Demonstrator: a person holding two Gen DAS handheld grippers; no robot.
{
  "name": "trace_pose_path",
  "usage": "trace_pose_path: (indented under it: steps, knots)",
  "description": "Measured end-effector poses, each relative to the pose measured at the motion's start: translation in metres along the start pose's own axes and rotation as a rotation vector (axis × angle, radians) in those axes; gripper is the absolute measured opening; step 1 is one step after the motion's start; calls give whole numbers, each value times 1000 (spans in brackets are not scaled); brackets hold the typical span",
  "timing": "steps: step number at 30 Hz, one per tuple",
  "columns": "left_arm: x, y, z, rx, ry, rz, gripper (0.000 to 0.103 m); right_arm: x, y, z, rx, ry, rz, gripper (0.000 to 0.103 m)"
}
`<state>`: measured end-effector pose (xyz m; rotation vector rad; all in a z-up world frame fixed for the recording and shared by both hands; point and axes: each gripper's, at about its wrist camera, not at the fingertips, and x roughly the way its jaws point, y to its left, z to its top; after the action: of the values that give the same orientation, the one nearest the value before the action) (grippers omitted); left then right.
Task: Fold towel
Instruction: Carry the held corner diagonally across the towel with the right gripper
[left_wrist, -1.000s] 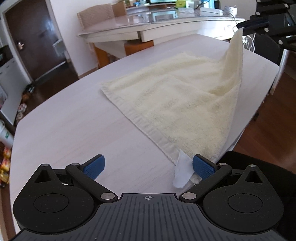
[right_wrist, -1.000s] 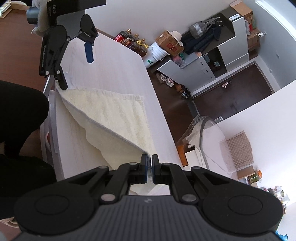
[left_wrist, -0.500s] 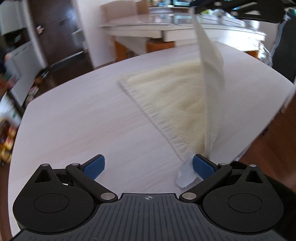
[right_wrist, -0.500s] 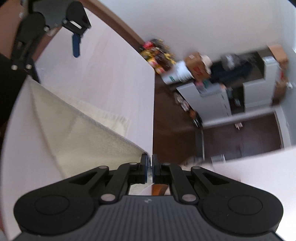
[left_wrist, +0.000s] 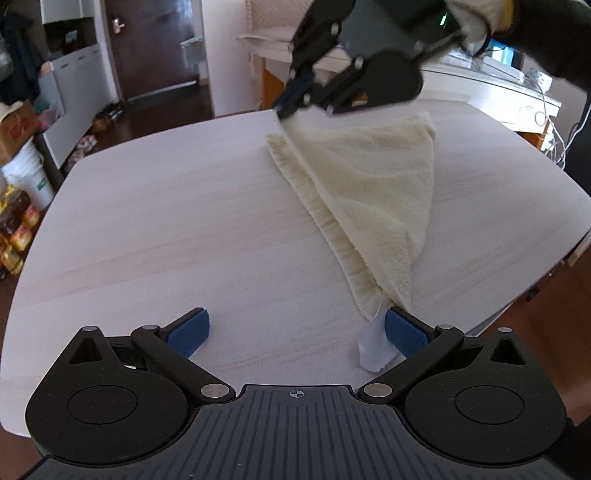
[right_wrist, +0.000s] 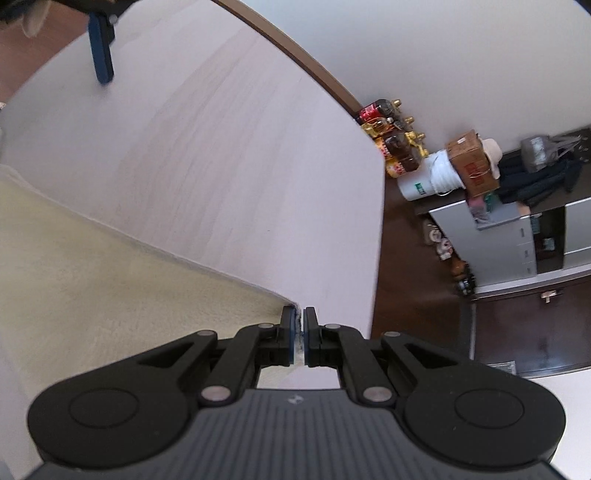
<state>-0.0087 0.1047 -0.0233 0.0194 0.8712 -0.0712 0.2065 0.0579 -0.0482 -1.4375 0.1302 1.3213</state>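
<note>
Left wrist view: the left claw (left_wrist: 295, 334) gapes empty, 1 pad beside the towel (left_wrist: 369, 184) corner at 5 o'clock, likely anchoring it on the bench (left_wrist: 166, 221).

Right wrist view: the right claw (right_wrist: 299, 334) pinches another corner, laying the fold.

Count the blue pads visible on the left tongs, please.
2: one pad over bare table, the other against the towel corner.

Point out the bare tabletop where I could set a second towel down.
Free: the wide stretch of table left of the towel, up to its far and left edges. Crowded: the right side, under the towel, with the right gripper above its far corner.
</note>
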Motion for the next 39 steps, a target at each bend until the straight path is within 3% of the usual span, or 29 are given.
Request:
trace_pose_path:
  steps: [5, 7, 11, 15, 17, 20, 27, 32, 35, 39]
  knots:
    - [0, -1, -2, 1, 7, 15, 103, 13, 1, -5, 25, 3, -10, 7]
    - [0, -1, -3, 9, 4, 22, 103, 13, -1, -8, 40, 8, -21, 16]
    - [-4, 2, -2, -20, -9, 18, 103, -15, -16, -14, 177, -39, -71, 22]
    - [-9, 4, -2, -20, -24, 31, 103, -45, -18, -29, 302, -29, -134, 28]
    - [-11, 5, 0, -9, -30, 40, 103, -60, -18, -37, 378, -41, -177, 40]
    - [-14, 9, 3, -6, -42, 58, 103, -74, -17, -46, 486, -33, -197, 40]
    - [-16, 24, 17, -7, -60, 73, 103, -109, 18, -43, 611, -27, -120, 36]
    - [-5, 42, 43, 29, -79, 70, 103, -120, 25, -73, 723, 75, -193, 33]
    - [4, 37, 60, 70, -89, 7, 103, -122, 15, -100, 826, 128, -233, 33]
    - [11, 9, 60, 172, -84, -73, 103, -117, 2, -127, 908, 182, -284, 32]
